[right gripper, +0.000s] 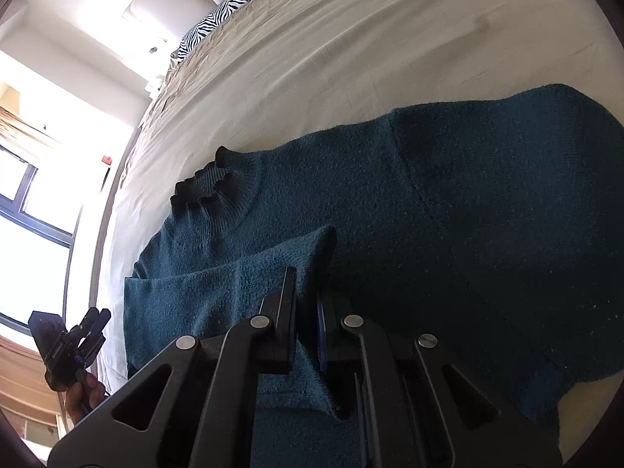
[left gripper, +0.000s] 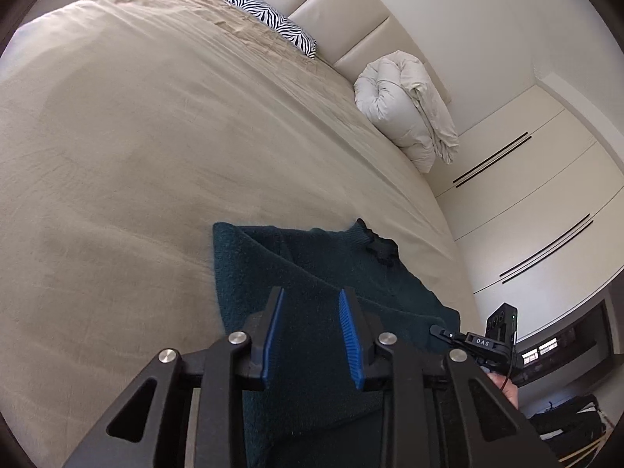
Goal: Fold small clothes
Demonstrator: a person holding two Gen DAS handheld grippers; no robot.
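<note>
A dark teal knitted sweater (right gripper: pixel 448 202) lies flat on the beige bed (right gripper: pixel 351 39), its ribbed collar (right gripper: pixel 206 187) pointing left. My right gripper (right gripper: pixel 310 284) is shut on the end of one sleeve (right gripper: pixel 253 280), which is folded over the sweater's body. In the left wrist view the sweater (left gripper: pixel 312 273) lies near the bed's edge. My left gripper (left gripper: pixel 310 300) is open and empty, hovering just above the fabric. The right gripper also shows in the left wrist view (left gripper: pixel 440 329), and the left gripper in the right wrist view (right gripper: pixel 95 321).
A zebra-print pillow (left gripper: pixel 273 23) and a rolled white duvet (left gripper: pixel 405 105) lie by the padded headboard (left gripper: pixel 343 11). White wardrobe doors (left gripper: pixel 538 202) stand beside the bed. A bright window (right gripper: pixel 35 202) is on the other side.
</note>
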